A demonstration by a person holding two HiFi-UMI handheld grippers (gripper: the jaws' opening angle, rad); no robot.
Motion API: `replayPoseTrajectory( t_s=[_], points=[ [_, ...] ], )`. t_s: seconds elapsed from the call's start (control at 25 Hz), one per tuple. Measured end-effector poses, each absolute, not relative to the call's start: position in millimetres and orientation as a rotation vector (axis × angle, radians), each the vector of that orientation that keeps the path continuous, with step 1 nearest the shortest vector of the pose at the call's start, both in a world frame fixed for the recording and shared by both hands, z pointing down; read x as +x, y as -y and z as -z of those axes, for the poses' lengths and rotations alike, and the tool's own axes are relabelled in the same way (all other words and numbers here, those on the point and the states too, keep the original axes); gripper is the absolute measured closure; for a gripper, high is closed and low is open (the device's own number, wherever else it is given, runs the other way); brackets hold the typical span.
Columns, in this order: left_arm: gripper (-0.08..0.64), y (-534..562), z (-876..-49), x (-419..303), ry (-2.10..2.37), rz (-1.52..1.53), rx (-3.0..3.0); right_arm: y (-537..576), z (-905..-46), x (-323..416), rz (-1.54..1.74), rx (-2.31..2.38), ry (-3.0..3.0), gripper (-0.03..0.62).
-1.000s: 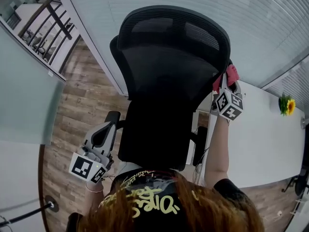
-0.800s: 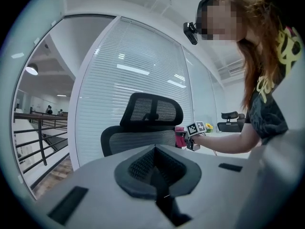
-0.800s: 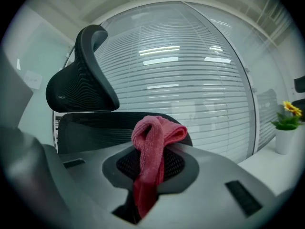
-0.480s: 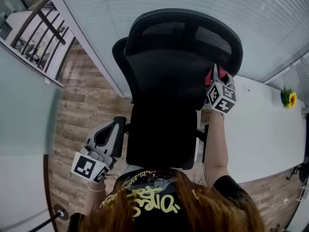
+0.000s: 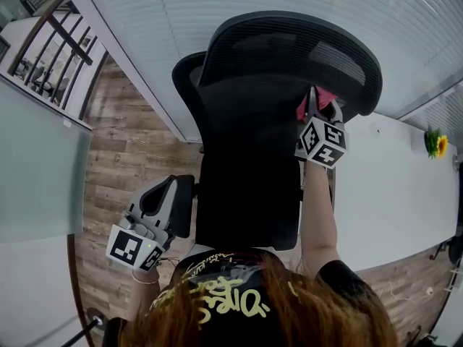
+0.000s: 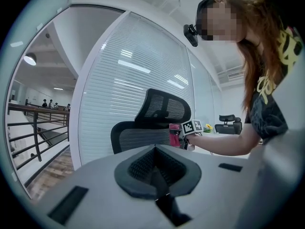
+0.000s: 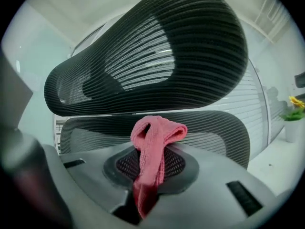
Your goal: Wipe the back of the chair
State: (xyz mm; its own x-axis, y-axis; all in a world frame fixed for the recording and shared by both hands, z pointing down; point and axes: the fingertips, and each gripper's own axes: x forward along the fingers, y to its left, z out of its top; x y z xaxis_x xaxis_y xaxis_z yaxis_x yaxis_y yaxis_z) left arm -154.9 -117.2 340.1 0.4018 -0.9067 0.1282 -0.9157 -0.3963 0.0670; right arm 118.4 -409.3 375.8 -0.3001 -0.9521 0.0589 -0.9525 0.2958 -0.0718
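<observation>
The black mesh office chair [image 5: 253,121] stands in front of me with its back toward me; its headrest [image 5: 289,45] is on top. My right gripper [image 5: 316,98] is shut on a pink cloth [image 5: 318,96] and presses it against the upper right of the chair back, just under the headrest. In the right gripper view the pink cloth [image 7: 151,149] sticks up from between the jaws, close to the mesh back [image 7: 200,128]. My left gripper [image 5: 168,188] hangs low beside the chair's left side, shut and holding nothing. The left gripper view shows the chair [image 6: 152,123] from the side.
A white table [image 5: 391,194] runs along the right, with a sunflower pot [image 5: 434,142] at its far end. A glass wall with blinds [image 5: 181,20] stands behind the chair. Wood floor [image 5: 123,143] lies to the left. Another chair [image 6: 228,124] stands in the distance.
My right gripper has slid the pink cloth leftward from the chair back's right edge onto the mesh under the headrest. The left gripper has stayed low at the left.
</observation>
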Motion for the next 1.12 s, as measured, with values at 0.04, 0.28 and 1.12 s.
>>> replayPoseTrajectory(
  t_s=[0.04, 0.28, 1.12],
  points=[
    [0.566, 118, -341, -157, 1.648, -0.108, 2.518, 409, -375, 114, -0.146, 1.851, 2.530, 0.526],
    [0.566, 120, -345, -169, 1.637, -0.111, 2.511, 409, -373, 88, -0.122, 1.818, 2.550, 0.526],
    [0.566, 117, -350, -219, 1.678, -0.076, 2.479, 399, -366, -11, -0.086, 1.667, 2.655, 0.526]
  ],
)
